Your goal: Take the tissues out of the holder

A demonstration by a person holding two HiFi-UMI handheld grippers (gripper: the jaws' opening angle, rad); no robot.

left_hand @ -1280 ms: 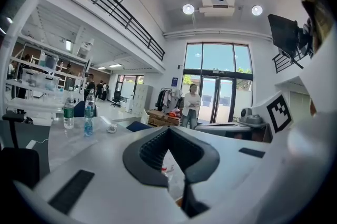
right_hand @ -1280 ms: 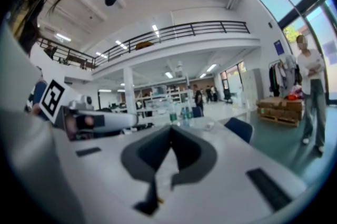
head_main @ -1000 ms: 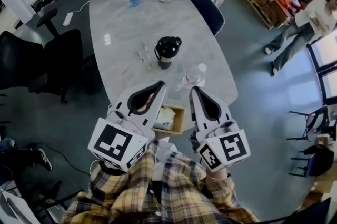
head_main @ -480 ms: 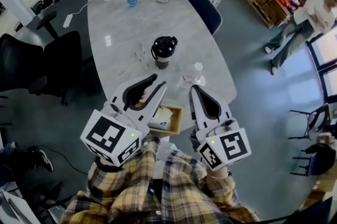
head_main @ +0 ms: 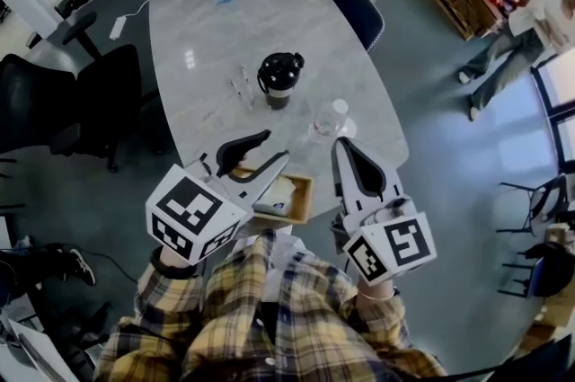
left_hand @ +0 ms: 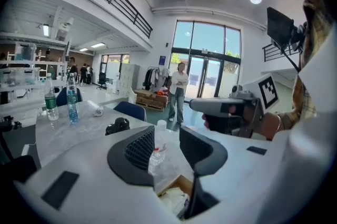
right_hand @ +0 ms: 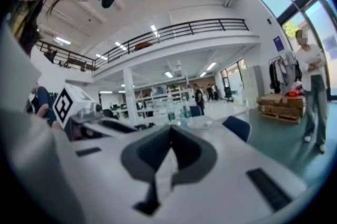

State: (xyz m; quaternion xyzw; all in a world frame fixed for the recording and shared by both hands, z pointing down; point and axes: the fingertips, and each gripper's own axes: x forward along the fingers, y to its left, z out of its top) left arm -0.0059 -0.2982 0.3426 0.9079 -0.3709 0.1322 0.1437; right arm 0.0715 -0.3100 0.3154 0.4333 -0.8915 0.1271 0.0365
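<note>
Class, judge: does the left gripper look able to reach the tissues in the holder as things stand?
Probably yes. The left gripper, whose jaws have just been opening with nothing between them, hovers just over the holder. The tissues lie uncovered, with nothing in the way.

The holder [head_main: 304,200] is a shallow, open-topped wooden box, upright at the near edge of the pale marbled worktop [head_main: 216,57]. White tissues [head_main: 274,195] lie loosely crumpled inside, filling it to about the rim.
</note>
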